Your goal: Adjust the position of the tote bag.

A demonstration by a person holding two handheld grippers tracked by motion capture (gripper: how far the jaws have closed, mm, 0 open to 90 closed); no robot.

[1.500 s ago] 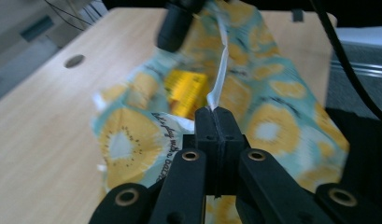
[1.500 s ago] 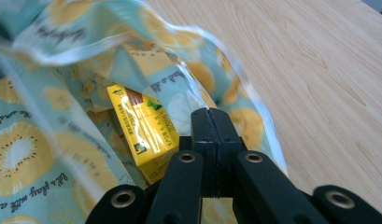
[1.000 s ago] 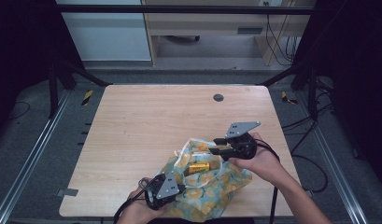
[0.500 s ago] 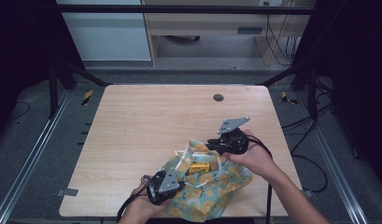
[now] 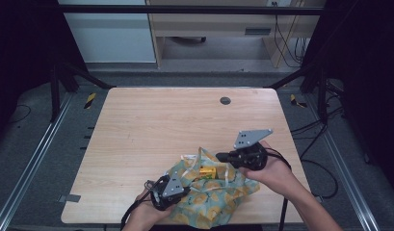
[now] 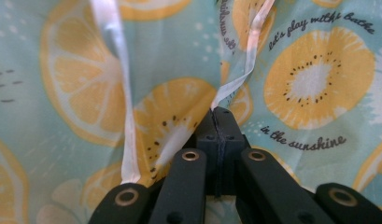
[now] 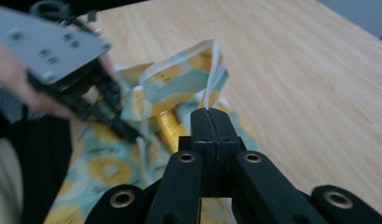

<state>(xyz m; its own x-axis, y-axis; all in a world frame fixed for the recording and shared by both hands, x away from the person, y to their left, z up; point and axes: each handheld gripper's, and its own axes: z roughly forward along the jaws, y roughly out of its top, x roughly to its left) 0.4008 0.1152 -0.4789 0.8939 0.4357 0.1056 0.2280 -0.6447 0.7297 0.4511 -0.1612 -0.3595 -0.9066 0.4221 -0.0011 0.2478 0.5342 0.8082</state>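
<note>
One cloth bag (image 5: 211,199) at the bottom middle of the high view, on the near edge of the wooden counter (image 5: 151,125). Soft and crumpled, pale blue-green, printed with yellow fruit slices and small dark words. One yellow boxy thing (image 5: 207,172) peeking out of the bag's open top. Two thin white ribbons, smooth and shiny, running from the bag's mouth.

Two claws, both black, each with a grey three-cornered plate on top. Left claw (image 5: 182,188) at the bottom of the high view, just left of the middle, lying on the cloth. In the left claw view, tips (image 6: 219,122) pressed tight together, pinching one white ribbon (image 6: 240,70) near the middle of the frame, with a second ribbon (image 6: 121,70) hanging loose at the left. Right claw (image 5: 219,156) just right of the bag, pointing left over its top. In the right claw view, tips (image 7: 208,122) just squeezed together, nipping a ribbon (image 7: 210,91) where it comes off the bag's upright edge, middle of the frame.

One small dark round hole (image 5: 225,100) in the counter, upper middle. Pale wood grain, flat, with rounded corners.
</note>
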